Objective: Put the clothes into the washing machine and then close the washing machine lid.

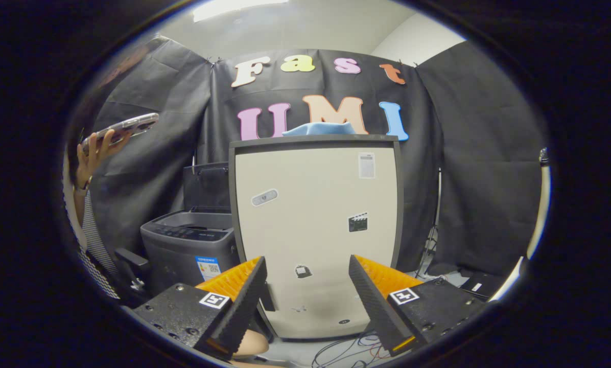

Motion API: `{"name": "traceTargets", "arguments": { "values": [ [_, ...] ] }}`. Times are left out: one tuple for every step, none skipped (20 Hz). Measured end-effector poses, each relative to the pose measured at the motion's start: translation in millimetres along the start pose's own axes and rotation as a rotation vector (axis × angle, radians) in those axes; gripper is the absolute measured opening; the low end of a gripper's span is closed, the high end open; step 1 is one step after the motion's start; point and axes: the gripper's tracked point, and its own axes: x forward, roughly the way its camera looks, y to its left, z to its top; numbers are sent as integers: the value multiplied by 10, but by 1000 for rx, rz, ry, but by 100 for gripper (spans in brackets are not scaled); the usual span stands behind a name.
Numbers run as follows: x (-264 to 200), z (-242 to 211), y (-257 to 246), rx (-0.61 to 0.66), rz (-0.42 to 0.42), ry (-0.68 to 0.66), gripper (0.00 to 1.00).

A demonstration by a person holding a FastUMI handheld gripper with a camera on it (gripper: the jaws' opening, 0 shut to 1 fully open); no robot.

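A light blue piece of clothing point(320, 129) lies on top of a tall cream cabinet point(318, 230) with a dark frame, straight ahead and well above my fingers. To the cabinet's left stands a dark grey top-loading washing machine point(190, 250) with its lid point(207, 187) raised upright at the back. My gripper point(308, 278) is open, its two fingers spread wide in front of the cabinet's lower face with nothing between them.
A person stands beyond the left finger, past the washing machine, a raised hand point(95, 153) holding a phone point(126, 125). Cables point(354, 350) trail on the floor under the cabinet. Black cloth walls the booth behind and to both sides.
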Motion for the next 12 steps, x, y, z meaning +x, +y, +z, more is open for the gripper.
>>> {"name": "traceTargets", "arguments": {
  "values": [
    [0,-3,-15,0,-9,1,98],
    [7,-5,-45,2,-23,0,98],
    [7,2,-63,3,-32,0,98],
    [10,-2,-63,4,-35,0,98],
    [10,0,-61,3,-38,0,98],
    [7,-2,-68,1,-41,-1,98],
    [3,4,-70,-2,-45,-2,98],
    [4,2,-77,-4,-50,-3,98],
    [7,4,-88,-4,-54,-3,98],
    [9,1,-93,-2,-57,-2,98],
    [6,-1,-102,0,-61,-1,98],
    [2,0,-116,3,-66,-1,98]
  ]
}}
